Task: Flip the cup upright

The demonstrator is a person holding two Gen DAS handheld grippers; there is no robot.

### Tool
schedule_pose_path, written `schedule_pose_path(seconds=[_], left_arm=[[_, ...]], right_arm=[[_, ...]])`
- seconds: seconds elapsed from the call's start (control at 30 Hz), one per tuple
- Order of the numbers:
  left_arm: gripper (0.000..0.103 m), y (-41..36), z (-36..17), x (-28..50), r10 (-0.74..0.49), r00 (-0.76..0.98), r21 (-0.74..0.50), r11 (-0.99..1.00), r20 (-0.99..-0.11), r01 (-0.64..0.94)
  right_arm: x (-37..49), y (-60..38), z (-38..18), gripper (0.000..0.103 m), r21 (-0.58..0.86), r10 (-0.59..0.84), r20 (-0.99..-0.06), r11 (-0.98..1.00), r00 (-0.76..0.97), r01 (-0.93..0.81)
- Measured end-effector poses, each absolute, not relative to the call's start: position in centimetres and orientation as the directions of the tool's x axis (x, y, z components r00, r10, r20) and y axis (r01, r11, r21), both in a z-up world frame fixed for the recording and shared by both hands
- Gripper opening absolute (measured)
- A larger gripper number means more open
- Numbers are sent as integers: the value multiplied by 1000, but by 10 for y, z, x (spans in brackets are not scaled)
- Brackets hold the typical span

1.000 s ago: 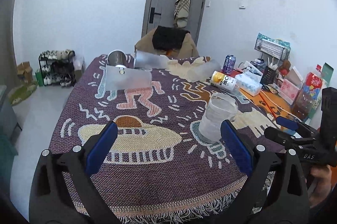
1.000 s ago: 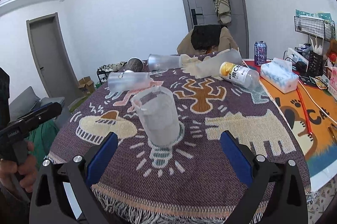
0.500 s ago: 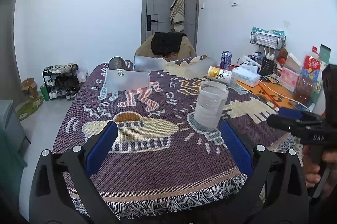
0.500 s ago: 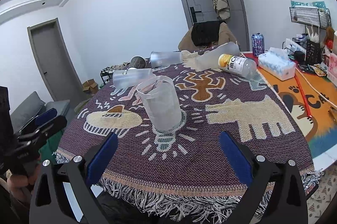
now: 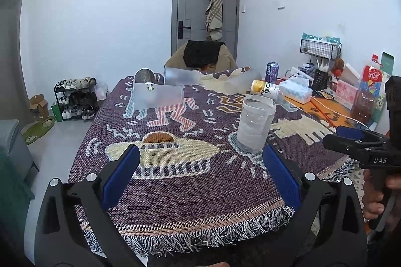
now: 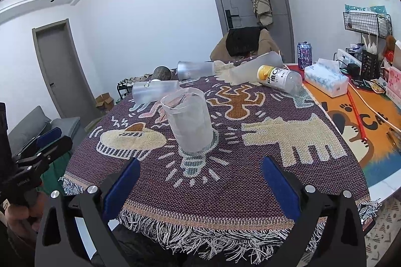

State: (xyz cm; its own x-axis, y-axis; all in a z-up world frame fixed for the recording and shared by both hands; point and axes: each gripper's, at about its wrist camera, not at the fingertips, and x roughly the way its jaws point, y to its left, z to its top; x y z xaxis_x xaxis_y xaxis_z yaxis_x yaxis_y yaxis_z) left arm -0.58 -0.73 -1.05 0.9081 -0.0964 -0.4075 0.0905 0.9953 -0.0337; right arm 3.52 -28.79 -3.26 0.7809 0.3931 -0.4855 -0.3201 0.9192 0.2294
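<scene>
We see the frosted plastic cup [image 5: 255,125] standing upright, mouth up, on the light-bulb figure of the woven cloth [image 5: 175,191] that covers the bench. Our left tongs [image 5: 200,175] are spread wide and hold nothing; they sit at the near fringe of the cloth, with the cup just beyond the right blue pad [image 5: 280,176] and apart from it. Our right tongs [image 6: 199,188] are likewise spread and empty, low at the fringed edge, the cup [image 6: 189,125] ahead between the lines of their fingers but clear of both. Farther back several frosted cups lie on their sides: one [image 6: 155,90] behind the upright cup, another [image 6: 196,69] beyond it. A yellow-labelled bottle [image 6: 279,79] lies tipped over near a tissue pack [image 6: 325,80] on the orange mat.
</scene>
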Motion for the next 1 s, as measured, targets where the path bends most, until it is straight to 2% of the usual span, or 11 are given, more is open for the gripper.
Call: schedule_pose_path(seconds=[1.0], left_arm=[[97,-4,-11,-9,-100,913,-50,995,-394,87]], right_arm=[[37,-285,-41,95,225,392,-486,920,781,-322]])
